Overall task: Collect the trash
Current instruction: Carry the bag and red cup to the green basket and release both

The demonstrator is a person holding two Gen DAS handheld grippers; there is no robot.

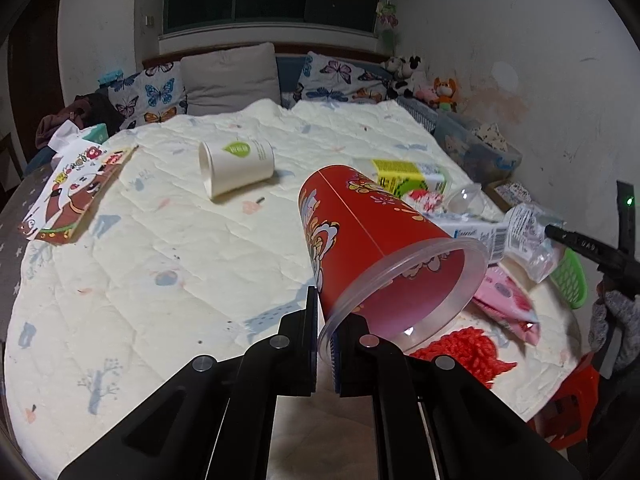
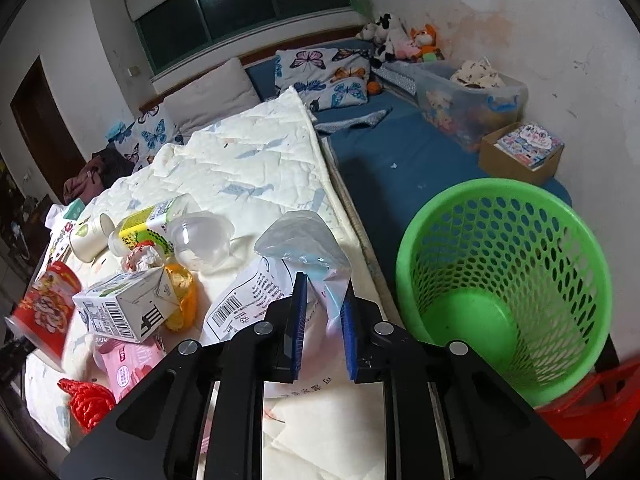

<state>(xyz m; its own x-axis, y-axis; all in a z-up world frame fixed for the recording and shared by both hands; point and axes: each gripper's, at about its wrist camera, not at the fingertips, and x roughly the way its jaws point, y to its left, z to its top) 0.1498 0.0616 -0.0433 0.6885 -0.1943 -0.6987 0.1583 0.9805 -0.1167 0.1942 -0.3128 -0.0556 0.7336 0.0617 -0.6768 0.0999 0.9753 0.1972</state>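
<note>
My left gripper (image 1: 326, 312) is shut on the clear rim of a red printed cup (image 1: 360, 232), which hangs tilted above the cream quilt (image 1: 180, 260); the same cup (image 2: 44, 304) shows at the left edge of the right wrist view. My right gripper (image 2: 325, 292) is shut on a crumpled clear plastic bag (image 2: 296, 240) with printed text and a barcode. A green mesh basket (image 2: 500, 280) stands just right of it, off the bed's edge, with nothing in it. Loose on the quilt lie a white paper cup (image 1: 236, 166), a yellow-green bottle (image 1: 408, 176), a milk carton (image 2: 124, 308) and a pink wrapper (image 2: 128, 364).
A cartoon-printed flat box (image 1: 76, 188) lies at the quilt's left edge. Red netting (image 2: 86, 402) and a clear dome lid (image 2: 200, 240) sit among the trash. A red stool (image 2: 592, 412) is under the basket. A cardboard box (image 2: 520, 152) and a storage bin (image 2: 468, 100) line the wall.
</note>
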